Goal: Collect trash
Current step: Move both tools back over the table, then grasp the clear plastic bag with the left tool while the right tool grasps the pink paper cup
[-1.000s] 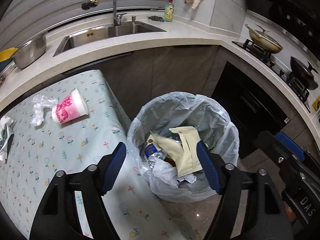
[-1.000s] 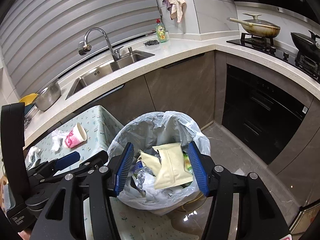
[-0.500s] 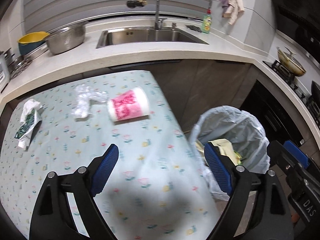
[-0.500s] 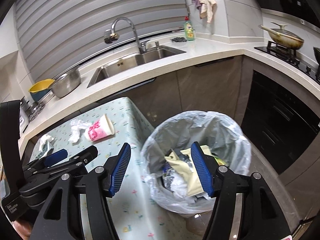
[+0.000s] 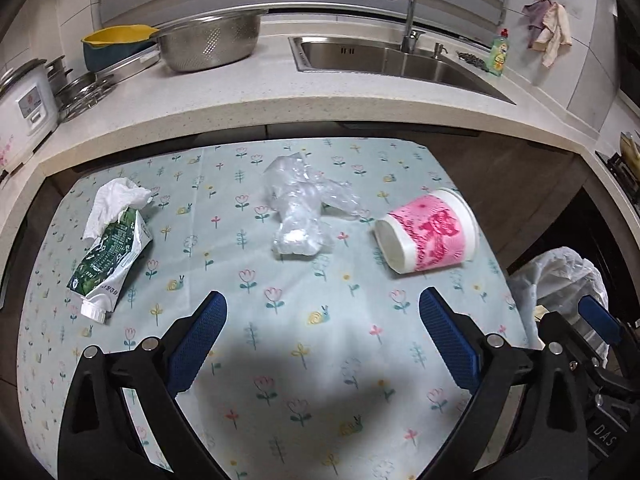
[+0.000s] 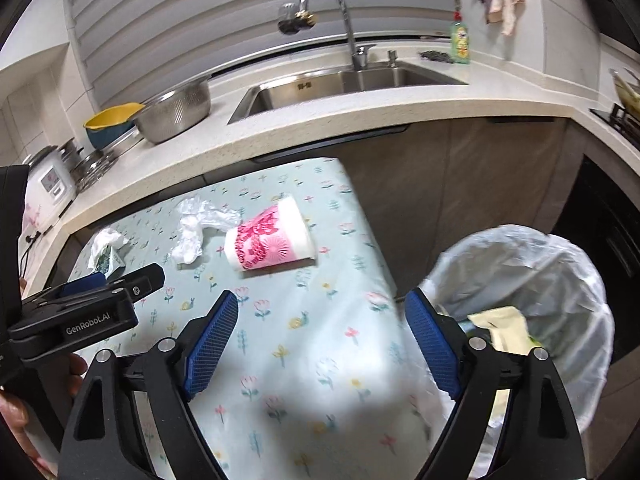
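A pink-and-white paper cup (image 5: 428, 232) lies on its side on the flowered tablecloth (image 5: 304, 344); it also shows in the right wrist view (image 6: 270, 240). Left of it lies a crumpled clear plastic bag (image 5: 300, 208) (image 6: 196, 228). Further left lie a green-and-white pouch (image 5: 110, 256) and a white tissue (image 5: 114, 202). The lined trash bin (image 6: 528, 300) (image 5: 560, 280) stands on the floor right of the table, with wrappers inside. My left gripper (image 5: 320, 340) is open and empty above the table. My right gripper (image 6: 320, 344) is open and empty over the table's right edge.
A counter (image 5: 248, 96) runs behind the table with a sink (image 5: 384, 60), a metal colander (image 5: 208, 40), a yellow bowl (image 5: 116, 36) and a rice cooker (image 5: 24, 104). Dark cabinets (image 6: 608, 240) stand beyond the bin. The left gripper's body (image 6: 80, 312) shows in the right wrist view.
Both grippers have swung left from over the trash bin to over the table. The cup, bag and pouch now lie ahead. Both stay open and empty.
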`<state>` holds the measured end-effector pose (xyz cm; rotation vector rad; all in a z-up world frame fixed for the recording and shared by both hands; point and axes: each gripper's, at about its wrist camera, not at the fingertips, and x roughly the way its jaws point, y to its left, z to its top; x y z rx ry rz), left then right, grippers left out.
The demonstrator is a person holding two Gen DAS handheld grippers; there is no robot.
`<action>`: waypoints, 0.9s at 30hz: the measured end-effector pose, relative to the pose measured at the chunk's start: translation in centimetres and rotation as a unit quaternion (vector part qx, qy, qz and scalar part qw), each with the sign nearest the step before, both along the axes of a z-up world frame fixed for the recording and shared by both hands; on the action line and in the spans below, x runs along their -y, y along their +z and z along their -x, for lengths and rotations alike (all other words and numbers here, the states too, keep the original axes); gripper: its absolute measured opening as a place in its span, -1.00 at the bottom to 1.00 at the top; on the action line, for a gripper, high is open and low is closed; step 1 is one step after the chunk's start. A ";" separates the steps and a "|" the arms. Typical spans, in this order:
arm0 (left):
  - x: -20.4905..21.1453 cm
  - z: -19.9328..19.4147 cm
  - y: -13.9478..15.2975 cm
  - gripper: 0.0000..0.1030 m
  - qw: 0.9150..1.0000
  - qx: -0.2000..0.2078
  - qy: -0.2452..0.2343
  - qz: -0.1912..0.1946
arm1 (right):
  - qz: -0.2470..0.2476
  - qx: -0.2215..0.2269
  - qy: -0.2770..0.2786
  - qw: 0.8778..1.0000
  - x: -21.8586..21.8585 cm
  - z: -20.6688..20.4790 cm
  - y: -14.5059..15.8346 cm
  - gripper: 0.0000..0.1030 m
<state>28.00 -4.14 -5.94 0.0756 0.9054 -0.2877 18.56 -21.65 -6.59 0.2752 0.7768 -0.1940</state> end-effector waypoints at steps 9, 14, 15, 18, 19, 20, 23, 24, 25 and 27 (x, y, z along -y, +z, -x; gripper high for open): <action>-0.7 -6.8 -3.8 0.80 0.999 -0.043 0.000 0.017 | 0.009 -0.022 0.024 0.999 -1.8 -7.0 -3.1 0.62; 0.3 -9.2 -5.5 0.73 0.998 -0.060 -0.010 0.025 | 0.012 -0.023 0.027 0.999 -2.0 -8.2 -3.8 0.62; 0.5 -9.4 -5.8 0.61 0.997 -0.065 -0.013 0.029 | 0.014 -0.025 0.028 0.999 -2.1 -8.4 -4.0 0.62; 0.6 -9.8 -6.5 -0.05 0.995 -0.084 -0.024 0.039 | 0.024 -0.027 0.032 0.999 -2.4 -9.0 -4.3 0.62; 0.5 -9.7 -6.5 -0.14 0.995 -0.085 -0.023 0.041 | 0.028 -0.027 0.033 0.999 -2.5 -9.1 -4.3 0.63; 0.4 -9.5 -6.5 -0.28 0.996 -0.081 -0.022 0.040 | 0.032 -0.027 0.035 0.999 -2.7 -9.3 -4.4 0.63; -0.1 -9.2 -6.0 -0.42 0.995 -0.077 -0.025 0.049 | 0.043 -0.027 0.040 0.998 -2.9 -9.8 -4.5 0.64; -0.3 -9.1 -5.9 -0.44 0.996 -0.075 -0.025 0.051 | 0.044 -0.027 0.042 0.998 -2.9 -9.9 -4.5 0.64; -0.5 -9.0 -5.7 -0.44 0.996 -0.071 -0.024 0.052 | 0.047 -0.028 0.045 0.998 -2.9 -10.1 -4.5 0.65; -1.0 -8.8 -5.5 -0.46 0.996 -0.071 -0.023 0.055 | 0.051 -0.033 0.050 0.997 -3.0 -10.5 -4.7 0.73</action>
